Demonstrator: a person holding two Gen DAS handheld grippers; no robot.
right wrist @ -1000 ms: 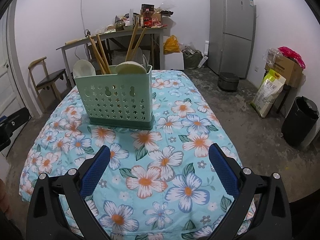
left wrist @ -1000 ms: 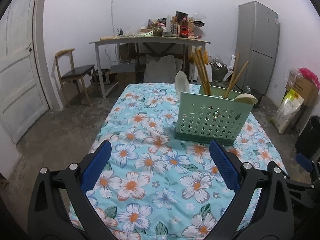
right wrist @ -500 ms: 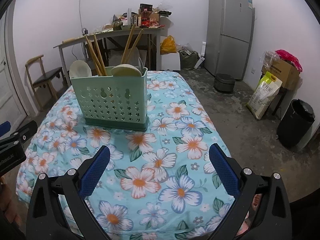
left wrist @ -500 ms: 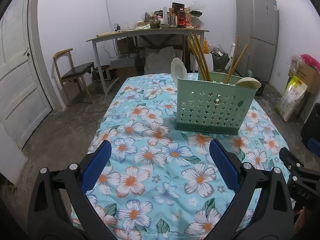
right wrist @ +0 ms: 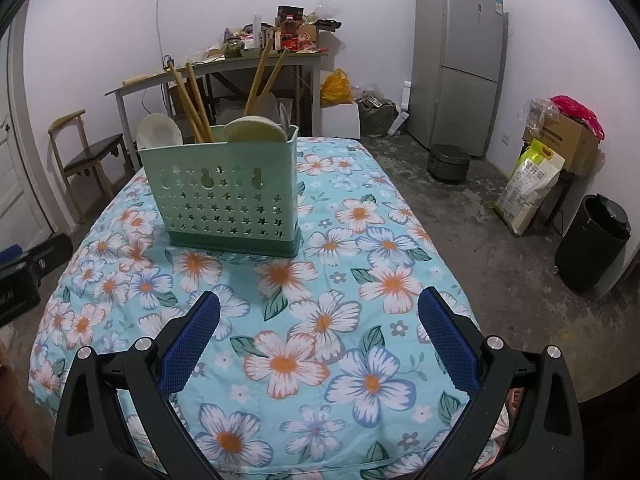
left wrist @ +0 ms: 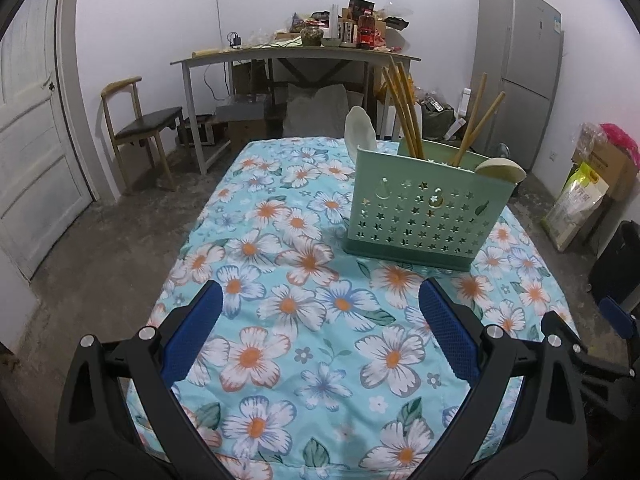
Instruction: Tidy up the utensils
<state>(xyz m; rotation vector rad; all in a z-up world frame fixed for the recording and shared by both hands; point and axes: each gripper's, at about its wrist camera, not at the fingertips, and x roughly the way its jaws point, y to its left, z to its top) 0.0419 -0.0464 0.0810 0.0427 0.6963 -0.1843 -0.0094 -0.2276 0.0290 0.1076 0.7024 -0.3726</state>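
A mint-green perforated utensil holder (left wrist: pixel 424 216) stands upright on the floral tablecloth (left wrist: pixel 304 320); it also shows in the right wrist view (right wrist: pixel 228 196). Wooden chopsticks (left wrist: pixel 404 108) and two pale spoons (left wrist: pixel 360 130) stick out of it; the right wrist view shows the chopsticks (right wrist: pixel 194 102) and spoons (right wrist: pixel 254 130) too. My left gripper (left wrist: pixel 320 332) is open and empty above the near part of the table, short of the holder. My right gripper (right wrist: pixel 320 332) is open and empty, also short of the holder.
A cluttered grey table (left wrist: pixel 296 56) and wooden chair (left wrist: pixel 140 128) stand behind. A grey fridge (right wrist: pixel 460 60), black bin (right wrist: pixel 592 252), sack (right wrist: pixel 528 188) and boxes (right wrist: pixel 568 136) line the right side. A white door (left wrist: pixel 32 140) is at left.
Both grippers have shifted slightly relative to the table; the holder sits a little farther in both views. Both jaws stay open and empty.
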